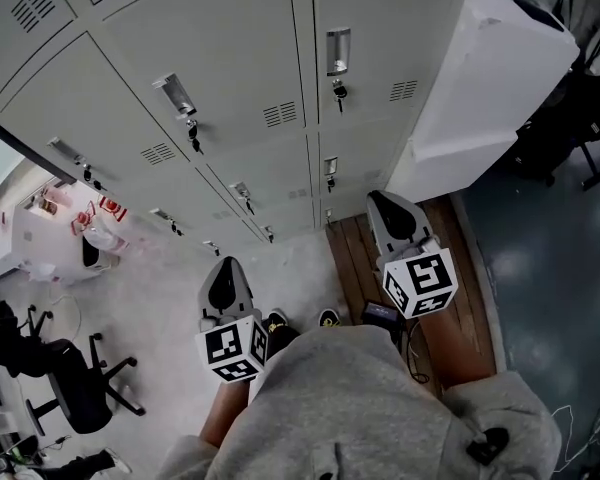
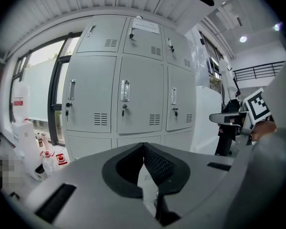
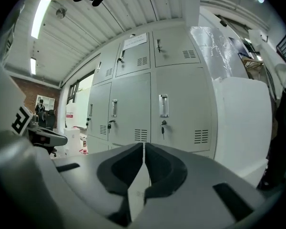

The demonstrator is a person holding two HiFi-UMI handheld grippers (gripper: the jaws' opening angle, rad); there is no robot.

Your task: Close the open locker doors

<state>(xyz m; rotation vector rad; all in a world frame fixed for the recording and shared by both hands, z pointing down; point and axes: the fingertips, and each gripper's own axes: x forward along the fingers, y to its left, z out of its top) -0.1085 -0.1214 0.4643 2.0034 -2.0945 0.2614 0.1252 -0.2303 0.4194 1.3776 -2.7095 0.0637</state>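
A bank of grey lockers [image 1: 230, 98] stands ahead, and every door I can see lies flush and shut, with handles and keys in the locks. The same lockers [image 2: 128, 94] fill the left gripper view, and the lockers [image 3: 148, 104] also face the right gripper. My left gripper [image 1: 224, 284] hangs low in front of me, a good way back from the doors, its jaws shut with nothing between them. My right gripper [image 1: 396, 214] is held a little further forward, also shut and empty. Neither touches a door.
A large white box-like unit [image 1: 480, 78] stands right of the lockers. Bottles and red-labelled items [image 1: 95, 228] sit on the floor at the left, by a window. A black office chair [image 1: 70, 378] is at lower left. A wooden strip [image 1: 355, 258] runs under my right side.
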